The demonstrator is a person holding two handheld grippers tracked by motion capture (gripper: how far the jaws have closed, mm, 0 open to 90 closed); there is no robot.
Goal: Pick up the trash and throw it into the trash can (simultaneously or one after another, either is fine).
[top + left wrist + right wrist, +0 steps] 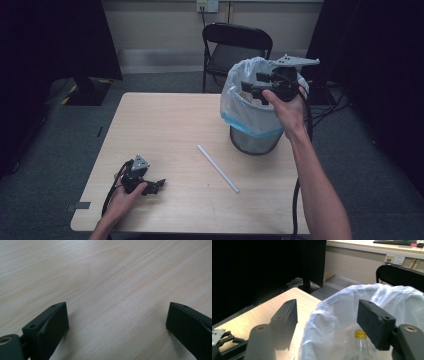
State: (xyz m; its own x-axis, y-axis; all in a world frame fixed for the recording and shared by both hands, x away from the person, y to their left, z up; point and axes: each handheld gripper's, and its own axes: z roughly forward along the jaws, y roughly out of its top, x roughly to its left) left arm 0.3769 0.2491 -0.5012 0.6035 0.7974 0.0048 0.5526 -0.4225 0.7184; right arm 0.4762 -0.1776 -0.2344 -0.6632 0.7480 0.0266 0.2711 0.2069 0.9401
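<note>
A mesh waste bin (pixel 255 140) lined with a white bag (pixel 245 107) stands at the table's right back. My right gripper (pixel 252 85) hovers open over its mouth with nothing between the jaws. In the right gripper view (pixel 327 320) a clear bottle with a yellow cap (pixel 360 334) lies inside the bag (pixel 332 322). A white straw-like tube (pixel 218 168) lies on the table (pixel 165 125) in front of the bin. My left gripper (pixel 158 186) rests open on the wood near the front left corner; the left gripper view (pixel 117 315) shows bare tabletop (pixel 105 277) between its jaws.
A black folding chair (pixel 235 45) stands behind the table. Dark panels flank the room on both sides. Cables trail off the table's right side (pixel 330 107).
</note>
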